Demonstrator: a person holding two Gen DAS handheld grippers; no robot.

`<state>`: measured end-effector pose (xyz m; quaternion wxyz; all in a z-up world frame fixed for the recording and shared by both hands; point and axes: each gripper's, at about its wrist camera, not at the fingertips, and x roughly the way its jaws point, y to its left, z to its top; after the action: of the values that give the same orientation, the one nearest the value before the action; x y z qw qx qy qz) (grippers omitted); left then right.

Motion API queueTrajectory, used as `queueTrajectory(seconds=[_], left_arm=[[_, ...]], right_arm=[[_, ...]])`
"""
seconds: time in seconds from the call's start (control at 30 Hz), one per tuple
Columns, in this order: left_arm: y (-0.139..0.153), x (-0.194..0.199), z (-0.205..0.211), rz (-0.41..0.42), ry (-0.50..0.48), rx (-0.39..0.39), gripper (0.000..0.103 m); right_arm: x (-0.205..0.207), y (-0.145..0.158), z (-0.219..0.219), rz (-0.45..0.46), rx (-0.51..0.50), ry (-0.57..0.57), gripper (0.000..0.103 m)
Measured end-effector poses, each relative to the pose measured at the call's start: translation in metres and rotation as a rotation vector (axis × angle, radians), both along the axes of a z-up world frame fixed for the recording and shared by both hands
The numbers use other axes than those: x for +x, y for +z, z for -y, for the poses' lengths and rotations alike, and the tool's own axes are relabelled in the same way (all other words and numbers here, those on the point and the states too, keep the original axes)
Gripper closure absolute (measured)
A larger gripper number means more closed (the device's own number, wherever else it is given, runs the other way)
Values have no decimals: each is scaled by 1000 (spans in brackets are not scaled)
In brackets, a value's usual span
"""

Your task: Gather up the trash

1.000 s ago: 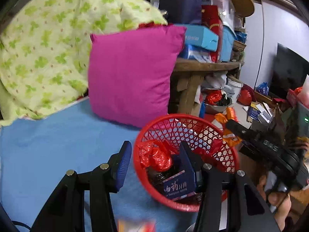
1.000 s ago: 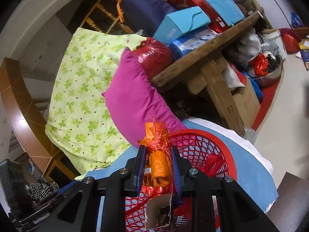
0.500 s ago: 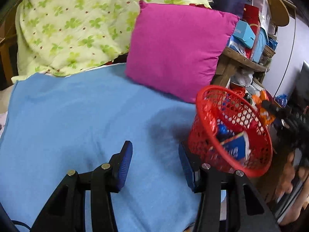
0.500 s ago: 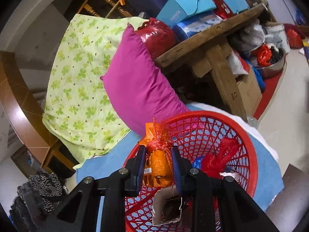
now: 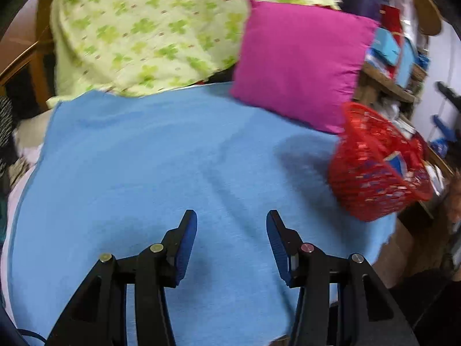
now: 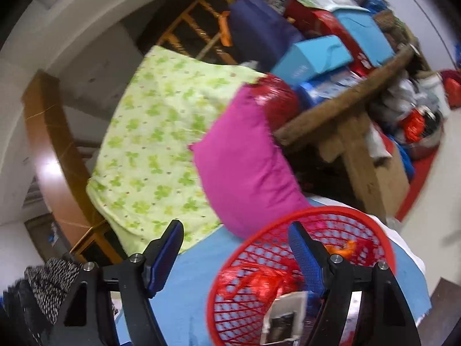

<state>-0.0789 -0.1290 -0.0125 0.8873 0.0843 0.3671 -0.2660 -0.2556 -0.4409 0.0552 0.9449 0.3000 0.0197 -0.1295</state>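
A red mesh basket (image 5: 371,170) stands at the right edge of the blue blanket (image 5: 161,161); it holds red wrappers, a blue box (image 5: 399,163) and other trash. My left gripper (image 5: 232,245) is open and empty, low over the blanket, left of the basket. In the right wrist view my right gripper (image 6: 236,256) is open and empty above the basket's (image 6: 288,227) near rim. An orange wrapper (image 6: 344,248) lies inside the basket beside a red wrapper (image 6: 259,282) and a torn carton (image 6: 283,323).
A magenta pillow (image 5: 299,66) leans behind the basket, next to a green clover quilt (image 5: 149,31). A wooden bench (image 6: 345,106) piled with boxes stands to the right. The blanket's edge drops off just past the basket.
My right gripper opened and let the orange wrapper fall into the basket. My left gripper swung further left, away from the basket, and still hangs open over the blanket.
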Motion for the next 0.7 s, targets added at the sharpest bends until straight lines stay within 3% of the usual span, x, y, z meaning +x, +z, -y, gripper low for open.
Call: queueTrajectory(seconds=[0.17, 0.3, 0.43, 0.6, 0.7], left_arm=[[-13, 25, -30, 12, 110, 18, 52], [-24, 40, -47, 23, 172, 32, 52], [-33, 51, -63, 49, 226, 39, 51], [-36, 59, -75, 105, 276, 60, 42], [-32, 63, -82, 99, 296, 40, 41]], right_arm=[[11, 12, -37, 39, -120, 104, 25], [32, 14, -73, 20, -199, 196, 25], [56, 8, -104, -30, -243, 274, 25], [93, -8, -143, -139, -292, 345, 25], [110, -17, -162, -186, -307, 386, 25]])
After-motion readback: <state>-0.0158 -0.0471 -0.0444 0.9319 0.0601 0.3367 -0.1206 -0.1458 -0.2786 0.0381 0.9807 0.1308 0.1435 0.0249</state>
